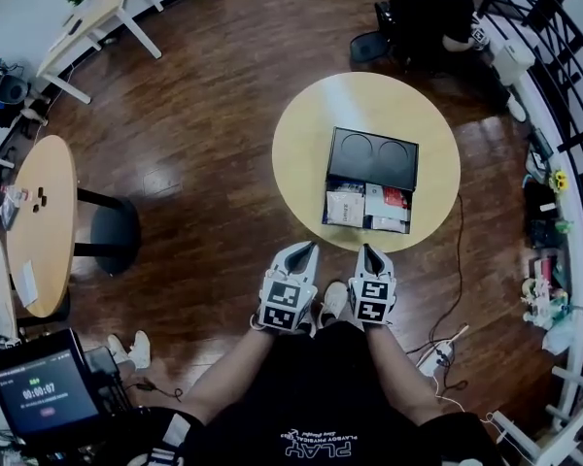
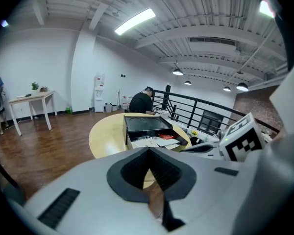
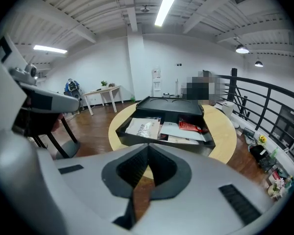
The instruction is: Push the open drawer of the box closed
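A black box point(image 1: 373, 160) stands on a round yellow table point(image 1: 301, 153). Its open drawer point(image 1: 367, 208) is pulled out toward me and holds papers and a red packet. Both grippers hang short of the table's near edge, side by side over the wooden floor. The left gripper point(image 1: 306, 251) and the right gripper point(image 1: 368, 252) are both shut and hold nothing. In the left gripper view the gripper point(image 2: 148, 154) points at the drawer point(image 2: 157, 140) from its left. In the right gripper view the gripper point(image 3: 148, 149) faces the drawer point(image 3: 164, 129) head-on, a short way off.
A person in black point(image 1: 432, 13) sits beyond the table at the back right. A black railing point(image 1: 564, 27) runs along the right. Cables and a power strip point(image 1: 437, 357) lie on the floor at my right. A second wooden table point(image 1: 44, 221) and a dark stool point(image 1: 112, 231) stand left.
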The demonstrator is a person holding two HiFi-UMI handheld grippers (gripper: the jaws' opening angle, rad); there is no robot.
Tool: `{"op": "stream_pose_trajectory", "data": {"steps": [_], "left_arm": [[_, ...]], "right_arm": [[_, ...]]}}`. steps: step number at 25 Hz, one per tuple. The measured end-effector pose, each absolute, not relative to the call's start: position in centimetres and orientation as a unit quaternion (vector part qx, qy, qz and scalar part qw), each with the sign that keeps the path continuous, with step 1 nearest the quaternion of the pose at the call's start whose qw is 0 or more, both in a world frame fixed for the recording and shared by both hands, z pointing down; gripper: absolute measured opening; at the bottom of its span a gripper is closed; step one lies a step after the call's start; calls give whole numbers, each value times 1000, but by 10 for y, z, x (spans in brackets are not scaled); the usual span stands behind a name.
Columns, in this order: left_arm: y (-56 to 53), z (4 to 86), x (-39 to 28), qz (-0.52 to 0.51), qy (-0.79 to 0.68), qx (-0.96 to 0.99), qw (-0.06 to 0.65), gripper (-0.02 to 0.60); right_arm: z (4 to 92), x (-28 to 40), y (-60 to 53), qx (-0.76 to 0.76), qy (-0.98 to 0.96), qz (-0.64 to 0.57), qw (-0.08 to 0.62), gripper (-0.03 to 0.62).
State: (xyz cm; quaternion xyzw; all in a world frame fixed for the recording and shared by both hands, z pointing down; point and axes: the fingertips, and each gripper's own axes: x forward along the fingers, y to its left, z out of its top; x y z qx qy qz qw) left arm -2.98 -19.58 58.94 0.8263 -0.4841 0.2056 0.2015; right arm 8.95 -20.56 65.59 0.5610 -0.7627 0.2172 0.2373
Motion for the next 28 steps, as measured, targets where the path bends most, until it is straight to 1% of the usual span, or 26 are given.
{"op": "stream_pose_trajectory", "data": {"steps": [9,15,17,21,28], "left_arm": [[-211,586,-26,197,-484,830,194,-3],[-215,589,-29,196,-486,828,199,-3],[-217,592,-32,197,-490,825,201,-4],[-226,597,-36,199,-492,824,200,-5],[-225,598,-30,200,-488,826,201,-3]], "right_arm": [[691,94,-218,555,-747,243,273,6],[708,93,-227,554,-730,269,295,52],[713,96,-228,559,-723,278,296,66],[721,96,-241,567,-716,286,289,71],[725,95,-248,572,-708,288,300,74]]}}
